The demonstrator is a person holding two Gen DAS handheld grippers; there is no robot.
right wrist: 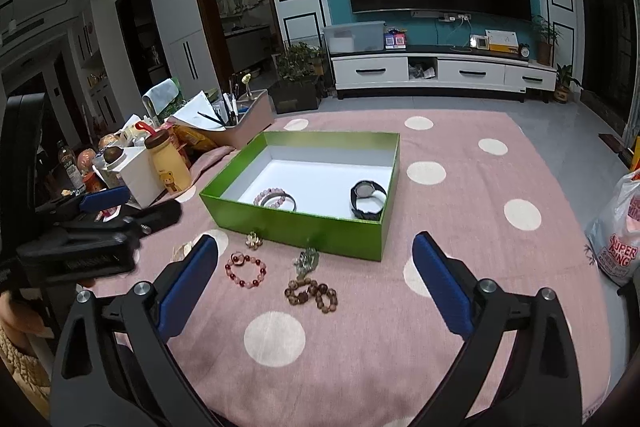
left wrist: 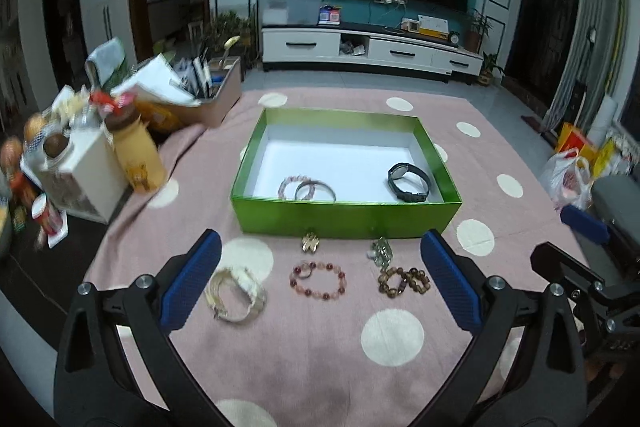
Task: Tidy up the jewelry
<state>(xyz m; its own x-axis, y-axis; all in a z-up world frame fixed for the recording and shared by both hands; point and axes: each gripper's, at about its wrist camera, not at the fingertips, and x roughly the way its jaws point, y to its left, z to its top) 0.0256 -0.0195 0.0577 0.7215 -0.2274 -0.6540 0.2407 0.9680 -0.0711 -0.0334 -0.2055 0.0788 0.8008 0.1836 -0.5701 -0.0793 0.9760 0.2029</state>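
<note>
Both the left tongs (left wrist: 320,283) and the right tongs (right wrist: 316,283) stand wide apart, holding nothing. Just in front of the green box (left wrist: 344,219) lie the red bead bracelet (left wrist: 318,281) and brown bead bracelet (left wrist: 404,281); a careless pinch may snag the pink cloth (left wrist: 320,367) or scatter neighbouring pieces.

I saw the box (left wrist: 344,219) standing near the middle of the tablecloth (left wrist: 400,379), its long wall facing me. Inside it, the watch (left wrist: 410,182) lay in the near right corner and two bracelets (left wrist: 306,187) lay together against the near wall, left of centre. Before the box, toward the near edge, lay a row: a coiled bracelet (left wrist: 236,297) at the left, a beaded bracelet (left wrist: 318,281) in the middle, a wooden-bead bracelet (left wrist: 404,281) at the right. Two small pieces (left wrist: 310,242) (left wrist: 382,251) lay just beside the box wall. Bottles and containers (left wrist: 136,151) crowded the far left edge
</note>
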